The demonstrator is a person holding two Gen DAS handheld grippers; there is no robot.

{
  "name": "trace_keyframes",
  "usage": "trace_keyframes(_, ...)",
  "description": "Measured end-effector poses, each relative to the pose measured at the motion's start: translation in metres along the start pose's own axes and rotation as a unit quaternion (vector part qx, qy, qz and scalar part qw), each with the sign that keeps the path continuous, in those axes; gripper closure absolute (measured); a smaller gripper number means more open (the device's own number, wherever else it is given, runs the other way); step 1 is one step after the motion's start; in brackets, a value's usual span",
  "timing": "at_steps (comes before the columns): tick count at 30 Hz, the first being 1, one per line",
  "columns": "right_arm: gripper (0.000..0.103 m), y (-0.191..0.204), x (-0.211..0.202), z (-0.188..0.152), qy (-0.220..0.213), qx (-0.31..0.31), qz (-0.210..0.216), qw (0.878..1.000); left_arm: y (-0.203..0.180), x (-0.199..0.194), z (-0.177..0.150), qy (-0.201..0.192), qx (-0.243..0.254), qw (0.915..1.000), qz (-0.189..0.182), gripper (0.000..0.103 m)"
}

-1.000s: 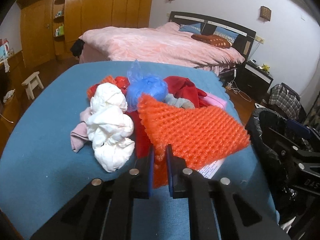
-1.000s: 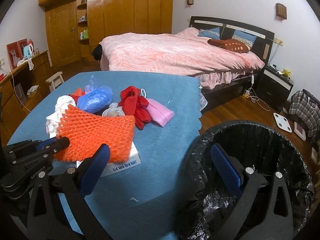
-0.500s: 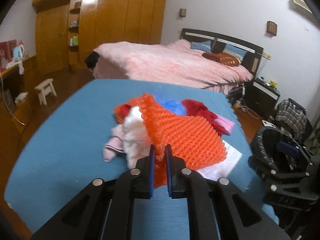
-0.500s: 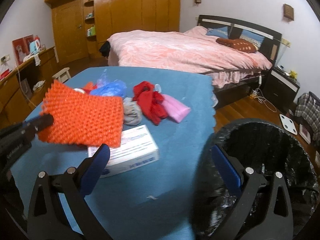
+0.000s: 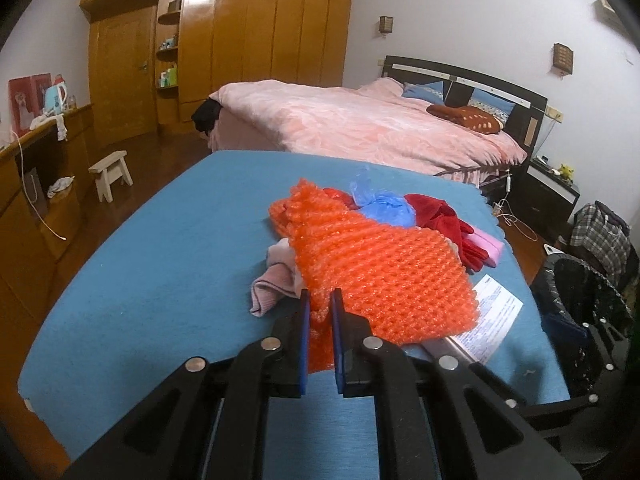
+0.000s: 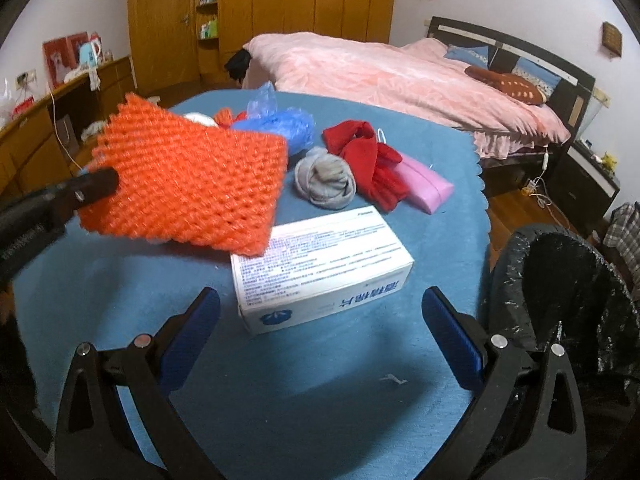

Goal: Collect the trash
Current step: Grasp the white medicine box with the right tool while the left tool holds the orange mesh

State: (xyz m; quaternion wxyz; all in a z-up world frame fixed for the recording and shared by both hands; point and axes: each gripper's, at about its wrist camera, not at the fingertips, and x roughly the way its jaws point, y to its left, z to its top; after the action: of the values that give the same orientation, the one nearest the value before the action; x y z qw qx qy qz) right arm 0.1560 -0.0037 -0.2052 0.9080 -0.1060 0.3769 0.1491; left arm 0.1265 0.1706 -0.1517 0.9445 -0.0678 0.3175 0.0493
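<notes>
My left gripper is shut on an orange foam net and holds it lifted above the blue table; the net also shows in the right wrist view, with the left gripper at its left edge. My right gripper is open and empty, low over the table in front of a white box. A black-lined trash bin stands by the table's right edge, also seen in the left wrist view.
On the blue table lie a blue plastic bag, a grey sock ball, red gloves, a pink pouch and a pink cloth. A bed stands behind.
My left gripper has lifted the orange net off the pile and raised it. The white box beneath is uncovered. My right gripper has moved nearer to the box.
</notes>
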Motion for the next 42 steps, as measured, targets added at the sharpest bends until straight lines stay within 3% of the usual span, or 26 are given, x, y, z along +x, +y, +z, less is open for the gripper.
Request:
trace_keyframes(6, 0.005, -0.008, 0.004, -0.005, 0.014, -0.007, -0.032, 0.999, 0.001, 0.002, -0.003, 0.006, -0.003, 1.0, 0.001, 0.093)
trace_keyframes(12, 0.005, -0.026, -0.006, -0.008, 0.017, -0.027, -0.102, 0.994, 0.001, 0.003, -0.004, 0.006, -0.007, 0.9999, 0.009, 0.093)
trace_keyframes(21, 0.005, -0.021, 0.002, 0.004, 0.01, 0.022, -0.034, 0.999, 0.005, 0.0, -0.007, -0.001, -0.003, 0.9997, 0.025, 0.093)
trace_keyframes(33, 0.005, -0.025, 0.01, 0.003, 0.016, 0.019, -0.065, 0.998, 0.015, 0.002, -0.011, 0.002, -0.01, 0.9996, 0.026, 0.093)
trace_keyframes(42, 0.005, -0.015, 0.02, 0.017, 0.007, 0.034, -0.037, 0.999, 0.014, 0.005, -0.015, 0.006, -0.001, 0.9997, 0.023, 0.093)
